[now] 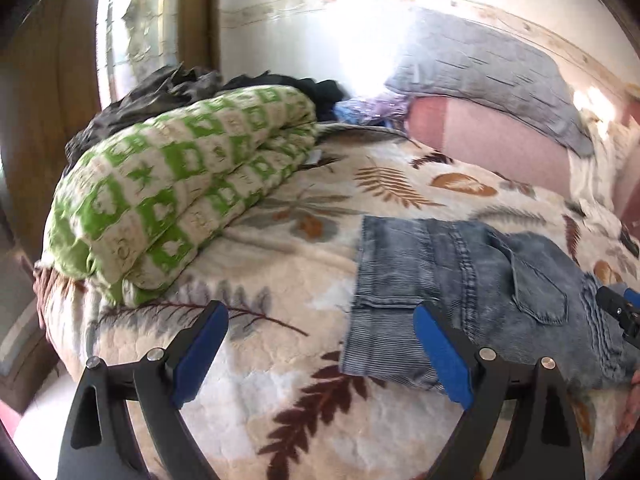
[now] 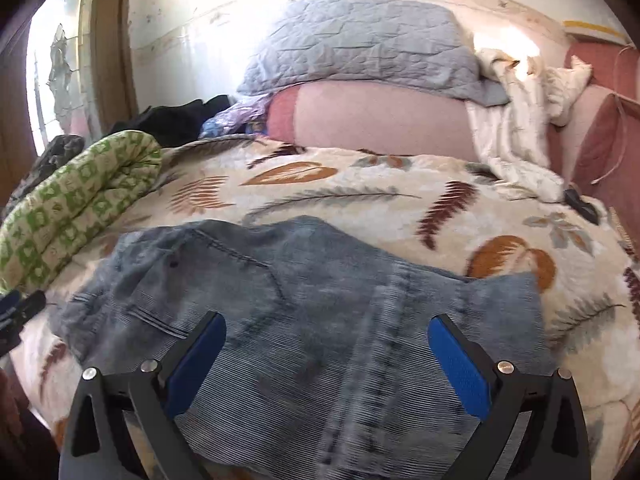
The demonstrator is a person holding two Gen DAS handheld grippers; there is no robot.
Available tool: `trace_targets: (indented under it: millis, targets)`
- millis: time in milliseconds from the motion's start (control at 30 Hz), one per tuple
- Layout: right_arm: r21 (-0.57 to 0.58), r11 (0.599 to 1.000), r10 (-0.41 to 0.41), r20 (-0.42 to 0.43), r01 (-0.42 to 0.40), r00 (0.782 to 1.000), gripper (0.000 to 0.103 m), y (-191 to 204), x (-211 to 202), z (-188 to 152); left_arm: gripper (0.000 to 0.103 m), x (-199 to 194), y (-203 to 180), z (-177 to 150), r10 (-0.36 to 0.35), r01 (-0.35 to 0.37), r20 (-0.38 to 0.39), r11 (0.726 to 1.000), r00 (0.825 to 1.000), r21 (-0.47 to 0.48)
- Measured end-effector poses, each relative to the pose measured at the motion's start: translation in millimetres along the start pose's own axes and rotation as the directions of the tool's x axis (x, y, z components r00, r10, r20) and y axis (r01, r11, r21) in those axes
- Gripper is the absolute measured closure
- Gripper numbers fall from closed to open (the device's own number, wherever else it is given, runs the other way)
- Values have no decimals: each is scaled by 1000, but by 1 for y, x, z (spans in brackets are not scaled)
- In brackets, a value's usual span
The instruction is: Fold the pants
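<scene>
From the left wrist view, the left gripper (image 1: pixel 320 350) hangs with its jaws spread wide and nothing between them; its 2 blue pads (image 1: pixel 202 354) look rubbery and ribbed on black plastic arms. The jeans (image 1: pixel 472 292) lie on the leaf-print blanket (image 1: pixel 304 396) to the right of this gripper, already doubled into a compact rectangle, with a flapped back pocket (image 1: pixel 540 292) and a stitched seam facing up. The denim is faded blue with a fine ribbed weave; it will probably handle as a soft but fairly heavy cloth that sags when lifted yet holds a crease. The near left edge, where the layers stack, seems the best place to pinch, taking all layers at once. A rolled green-and-white quilt (image 1: pixel 180 196) sits well apart to the left, and the tip of the right gripper (image 1: pixel 624 310) shows at the far right.

From the right wrist view, the right gripper (image 2: pixel 326 354) is also fully parted and empty, poised over the jeans (image 2: pixel 280 320), which fill the foreground. The plush blanket (image 2: pixel 400 200) beneath looks yielding, so a pinch may catch it too. A grey quilted pillow (image 2: pixel 360 44) rests on a pink cushion (image 2: pixel 380 120) at the head of the bed.
</scene>
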State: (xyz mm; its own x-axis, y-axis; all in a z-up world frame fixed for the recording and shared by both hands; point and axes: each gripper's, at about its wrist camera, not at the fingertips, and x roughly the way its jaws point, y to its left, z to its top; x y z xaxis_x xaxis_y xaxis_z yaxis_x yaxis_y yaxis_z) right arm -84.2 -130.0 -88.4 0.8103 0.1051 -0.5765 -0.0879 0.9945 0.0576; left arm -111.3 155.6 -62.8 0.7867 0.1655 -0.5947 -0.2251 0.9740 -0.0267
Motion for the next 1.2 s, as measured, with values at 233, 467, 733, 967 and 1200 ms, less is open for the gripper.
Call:
trace_targets:
  millis: [233,467,733,967,1200]
  targets:
    - [-52,975,212,-79,-217,974,0,63,28,52,9,11,6,-2,21,-22,-27,999,999,-48]
    - [-128,925,321,-238,-358,916,0,144,69,107,9,17,8,-3,-48,43,-62,995,997,-88]
    - [-193,872,327,-457,-451,827,0,221,119,125,9,31,-1,-4,-83,77,-108,996,991,-55]
    - [-263,852,229,-589,-452,775,0,257,158,117,9,41,-9,-5,-119,115,-131,993,984,-36]
    - [-289,863,139,-652,-414,745,1,267,184,109,9,52,-12,-6,-184,171,-166,981,969,-87]
